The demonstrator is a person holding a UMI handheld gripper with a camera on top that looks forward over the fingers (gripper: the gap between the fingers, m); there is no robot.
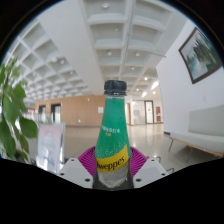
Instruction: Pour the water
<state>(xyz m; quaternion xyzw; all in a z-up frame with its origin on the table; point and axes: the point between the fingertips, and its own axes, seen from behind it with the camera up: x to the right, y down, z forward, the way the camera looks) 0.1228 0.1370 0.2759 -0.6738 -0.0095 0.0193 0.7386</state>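
A green Schweppes bottle [114, 130] with a dark cap and yellow label stands upright between my fingers. My gripper [113, 170] is shut on the bottle's lower part, with the magenta pads [87, 160] pressing on both sides. The bottle is held up in the air, in front of a large hall. The bottle's base looks clear. No cup or other vessel is in view.
A green leafy plant [14, 110] stands close at the left. A white sign stand [48, 143] is beyond it. A white bench [195, 137] runs along the right wall under a framed picture [201, 53]. The hall floor stretches far ahead.
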